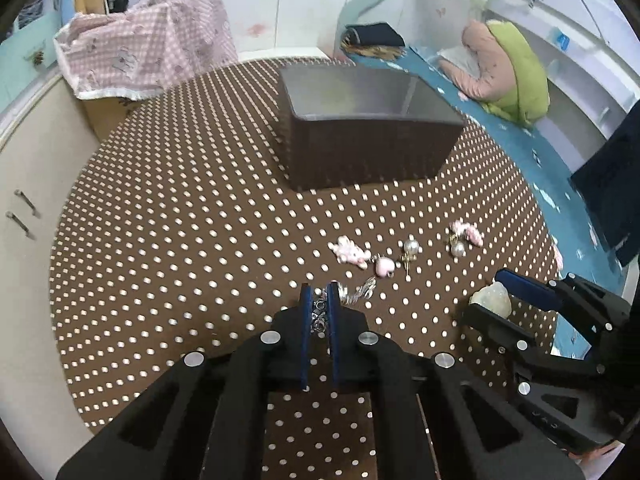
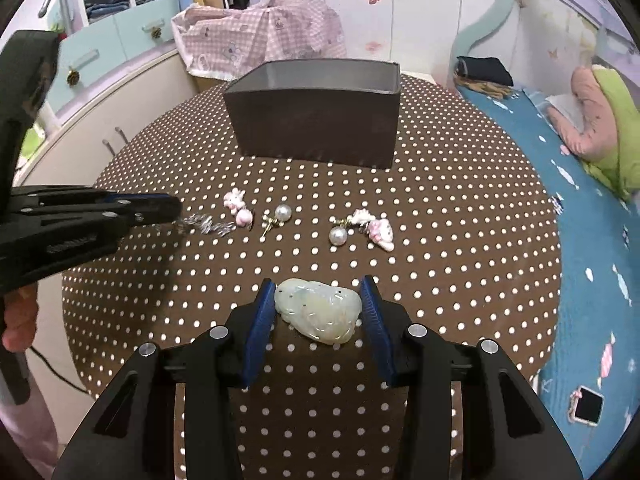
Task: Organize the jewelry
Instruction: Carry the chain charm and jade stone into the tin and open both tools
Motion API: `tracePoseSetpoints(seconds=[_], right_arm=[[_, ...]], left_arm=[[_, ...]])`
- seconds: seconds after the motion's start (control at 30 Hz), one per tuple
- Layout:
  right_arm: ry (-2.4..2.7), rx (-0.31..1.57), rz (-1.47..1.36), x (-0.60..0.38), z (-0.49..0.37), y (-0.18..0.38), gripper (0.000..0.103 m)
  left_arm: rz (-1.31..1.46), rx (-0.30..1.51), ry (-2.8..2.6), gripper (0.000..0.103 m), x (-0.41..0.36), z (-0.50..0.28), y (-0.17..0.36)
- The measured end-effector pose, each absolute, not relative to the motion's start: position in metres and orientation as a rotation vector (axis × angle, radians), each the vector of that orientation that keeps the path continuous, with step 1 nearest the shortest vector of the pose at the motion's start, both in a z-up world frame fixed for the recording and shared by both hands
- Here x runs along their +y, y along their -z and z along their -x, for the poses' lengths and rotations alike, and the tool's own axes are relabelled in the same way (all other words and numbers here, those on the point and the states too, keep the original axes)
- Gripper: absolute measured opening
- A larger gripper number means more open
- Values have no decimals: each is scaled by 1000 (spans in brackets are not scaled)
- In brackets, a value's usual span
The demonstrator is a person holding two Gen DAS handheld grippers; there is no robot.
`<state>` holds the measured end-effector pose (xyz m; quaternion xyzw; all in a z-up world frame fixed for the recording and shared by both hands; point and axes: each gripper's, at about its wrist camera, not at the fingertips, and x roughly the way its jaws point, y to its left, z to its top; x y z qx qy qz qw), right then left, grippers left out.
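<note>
The left hand-held gripper [image 1: 320, 300] has its two blue fingers drawn close together, clenched on a silver chain [image 1: 320, 316] whose links show in the narrow gap between them. The rest of the chain trails onto the counter [image 1: 160, 240], a round top covered in brown cloth with white dots, just ahead of the fingertips.

The right hand-held gripper [image 2: 318, 300] has its blue fingers spread, one on each side of a pale green jade pendant [image 2: 318, 310]. The pendant lies on the counter between them; whether the pads touch it cannot be told.

Further out, a row of small jewelry lies across the counter: a pink bunny charm [image 2: 236, 202], a pearl earring [image 2: 282, 213] on a gold post, a second pearl earring [image 2: 337, 235], and another pink charm [image 2: 378, 232] just beside it.

Beyond the row, well apart from it, stands a dark rectangular box [image 2: 316, 120], open at the top.

A bed with a blue sheet [image 2: 592, 260] runs along the right of the counter.
</note>
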<state>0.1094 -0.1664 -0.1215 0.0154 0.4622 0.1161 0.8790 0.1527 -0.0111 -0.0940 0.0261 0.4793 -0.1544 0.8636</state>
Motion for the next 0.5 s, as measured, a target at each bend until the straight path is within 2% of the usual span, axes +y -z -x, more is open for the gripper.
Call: tracePoseSetpoints(seconds=[0.5], right_arm=[[-212, 854, 4, -171, -135, 76, 43]], left_arm=[[22, 883, 364, 6, -10, -156, 39]])
